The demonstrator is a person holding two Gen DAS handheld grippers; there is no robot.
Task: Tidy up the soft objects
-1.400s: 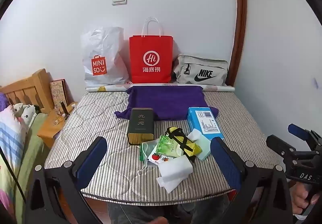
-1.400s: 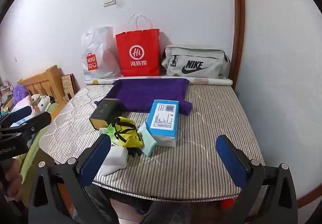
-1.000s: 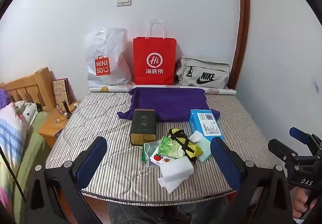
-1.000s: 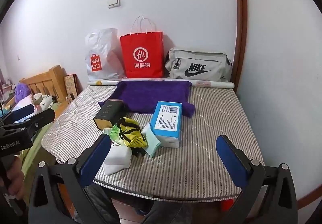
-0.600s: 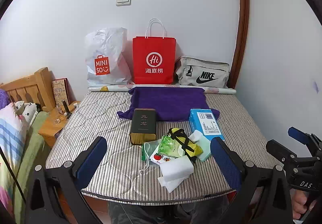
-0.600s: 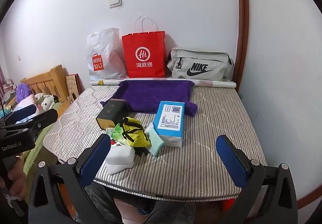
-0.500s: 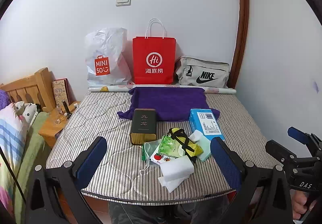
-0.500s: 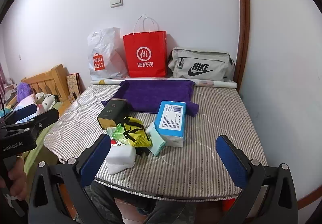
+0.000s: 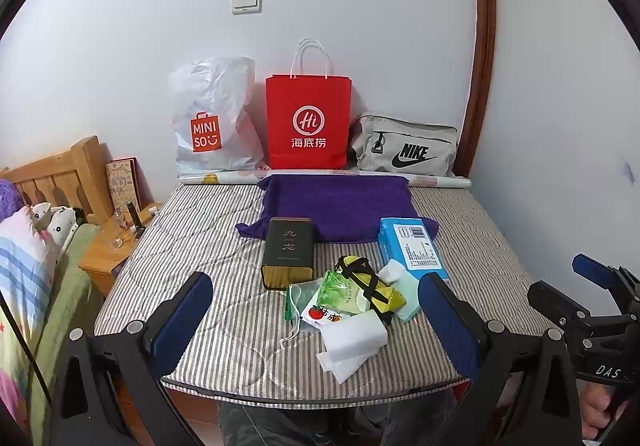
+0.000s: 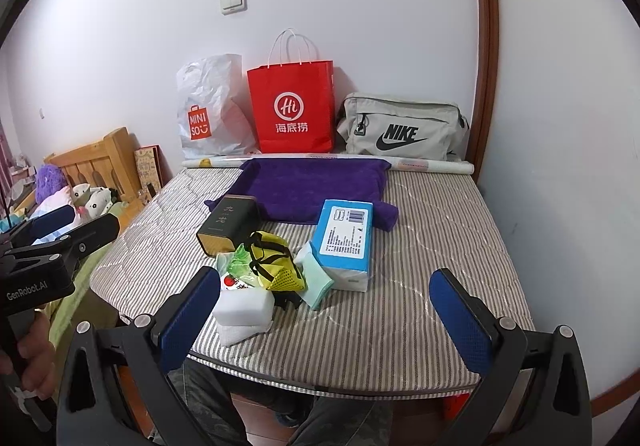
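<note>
Shift: right gripper (image 10: 324, 310) drifting rightward — pile unmoved.
Surface: striped mattress (image 9: 208, 246) bearing purple towel (image 9: 336, 201).
Grippers: both (image 9: 316, 322) gaping wide — empty.

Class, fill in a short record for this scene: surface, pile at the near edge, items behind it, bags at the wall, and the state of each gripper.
surface: striped mattress
near pile: white sponge, yellow mesh pouch, green packet
behind pile: dark tin, blue tissue pack, purple towel
at wall: Miniso bag, red paper bag, grey Nike bag
left gripper: open, empty
right gripper: open, empty
</note>
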